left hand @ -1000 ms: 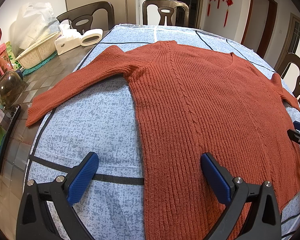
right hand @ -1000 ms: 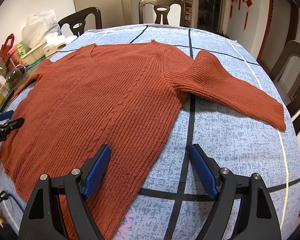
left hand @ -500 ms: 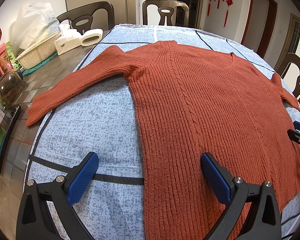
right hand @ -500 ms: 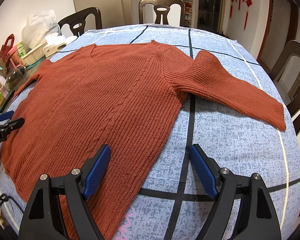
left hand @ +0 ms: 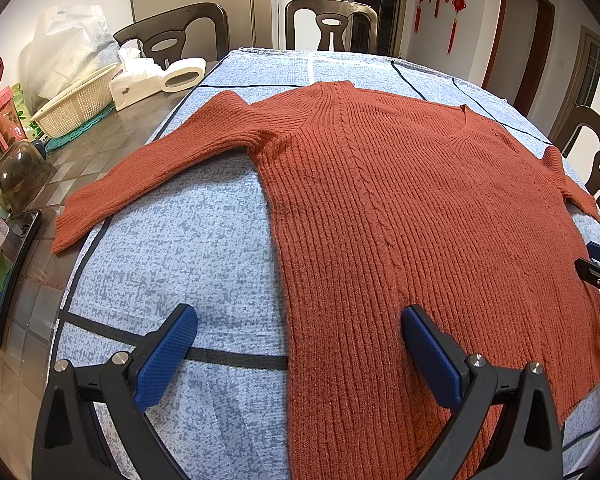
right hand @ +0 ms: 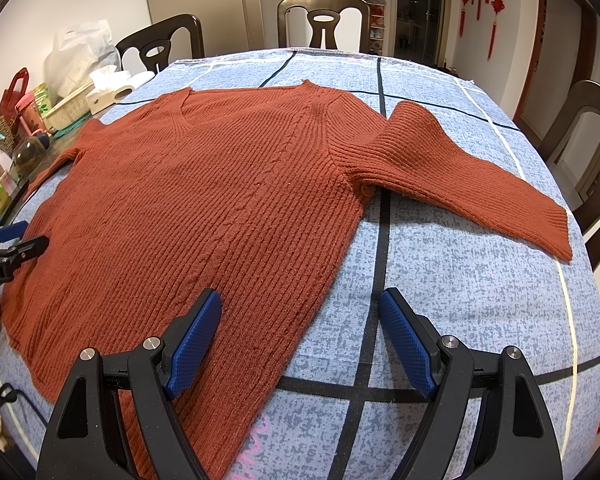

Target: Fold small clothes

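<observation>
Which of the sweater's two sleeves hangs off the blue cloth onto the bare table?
The sleeve on the left tool's side: its cuff lies past the blue cloth on the tiled tabletop. The other sleeve rests wholly on the cloth.

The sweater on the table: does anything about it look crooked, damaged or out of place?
Mostly not. The sweater lies flat and unfolded on the blue cloth, with no visible damage. One oddity: the cuff of one sleeve reaches past the cloth's edge onto the bare table.
</observation>
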`<action>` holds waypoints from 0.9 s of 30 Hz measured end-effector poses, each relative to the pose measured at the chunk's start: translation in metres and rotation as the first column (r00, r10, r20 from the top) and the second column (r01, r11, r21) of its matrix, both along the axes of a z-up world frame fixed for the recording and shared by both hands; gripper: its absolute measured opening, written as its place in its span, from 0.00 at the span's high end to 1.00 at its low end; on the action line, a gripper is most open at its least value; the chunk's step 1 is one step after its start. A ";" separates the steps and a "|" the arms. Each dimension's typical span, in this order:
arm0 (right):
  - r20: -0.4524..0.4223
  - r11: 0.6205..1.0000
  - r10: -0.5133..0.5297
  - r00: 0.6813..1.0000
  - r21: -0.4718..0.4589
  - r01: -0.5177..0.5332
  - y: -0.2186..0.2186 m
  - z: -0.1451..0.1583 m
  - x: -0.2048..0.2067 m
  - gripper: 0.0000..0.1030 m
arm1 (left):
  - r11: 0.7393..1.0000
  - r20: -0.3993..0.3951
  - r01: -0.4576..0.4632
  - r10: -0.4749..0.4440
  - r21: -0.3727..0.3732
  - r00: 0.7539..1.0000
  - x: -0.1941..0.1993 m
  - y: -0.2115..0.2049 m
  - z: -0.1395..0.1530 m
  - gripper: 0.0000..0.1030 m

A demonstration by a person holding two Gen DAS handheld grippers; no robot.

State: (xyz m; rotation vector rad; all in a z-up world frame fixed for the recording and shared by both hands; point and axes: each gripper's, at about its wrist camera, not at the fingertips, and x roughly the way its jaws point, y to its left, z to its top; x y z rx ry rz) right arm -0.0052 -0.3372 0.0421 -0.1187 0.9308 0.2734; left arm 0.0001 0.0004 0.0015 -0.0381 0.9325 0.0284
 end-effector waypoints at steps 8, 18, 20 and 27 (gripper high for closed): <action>0.000 1.000 0.000 1.000 -0.002 0.000 0.001 -0.002 -0.001 0.21 | 1.000 0.000 0.000 0.000 0.000 1.000 0.000 0.000 0.000 0.00; 0.000 1.000 0.000 1.000 -0.002 0.000 0.002 -0.001 0.002 0.21 | 1.000 0.000 0.000 0.000 0.000 1.000 0.000 0.000 0.000 0.00; 0.000 1.000 0.000 1.000 -0.003 0.000 0.000 0.001 0.000 0.21 | 1.000 0.000 0.000 0.000 0.000 1.000 0.000 0.000 0.000 0.00; 0.000 1.000 0.000 1.000 -0.003 0.000 0.000 0.001 0.000 0.21 | 1.000 0.000 0.000 0.000 0.000 1.000 0.000 0.000 0.000 0.00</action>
